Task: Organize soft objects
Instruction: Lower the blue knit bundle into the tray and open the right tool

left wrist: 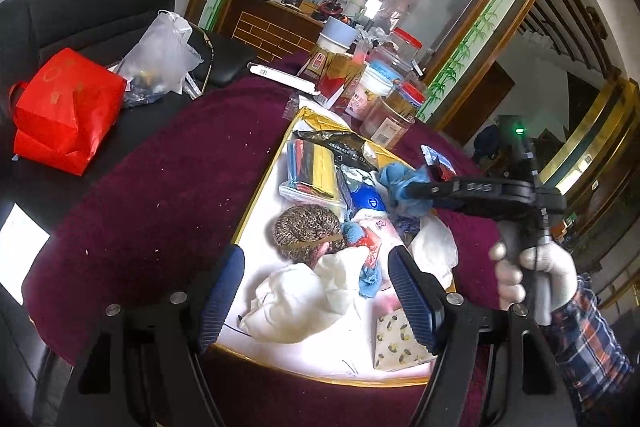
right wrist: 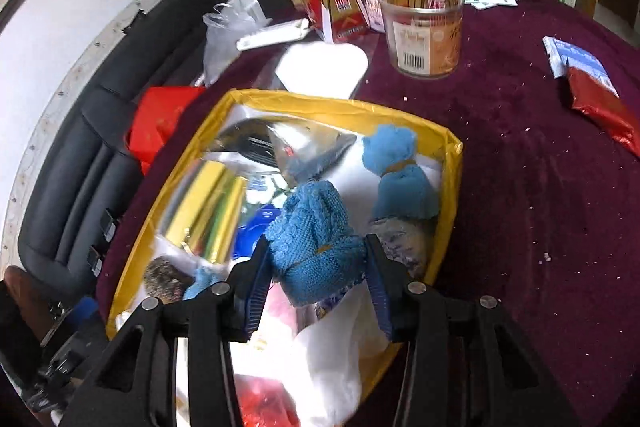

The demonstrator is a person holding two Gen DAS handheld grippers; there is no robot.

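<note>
A gold-rimmed box (right wrist: 450,195) on the maroon tablecloth holds several soft things. My right gripper (right wrist: 318,261) hangs over it, shut on a rolled blue towel (right wrist: 316,243). A second blue towel bundle (right wrist: 400,179), tied with a band, lies in the box's far right corner. In the left wrist view, my left gripper (left wrist: 316,253) stands open low over the box's near end (left wrist: 256,195), nothing between its fingers. Below it lie a crumpled white cloth (left wrist: 296,303) and a brown knitted ball (left wrist: 308,227). The right gripper (left wrist: 416,191), held by a gloved hand, shows at the right with the blue towel (left wrist: 396,179).
Plastic jars (right wrist: 424,27) and red-and-gold cartons (right wrist: 340,7) crowd the table's far side. A red foil packet (right wrist: 604,103) lies on the cloth at the right. A red bag (left wrist: 64,111) and a clear plastic bag (left wrist: 160,55) sit on the black sofa at the left.
</note>
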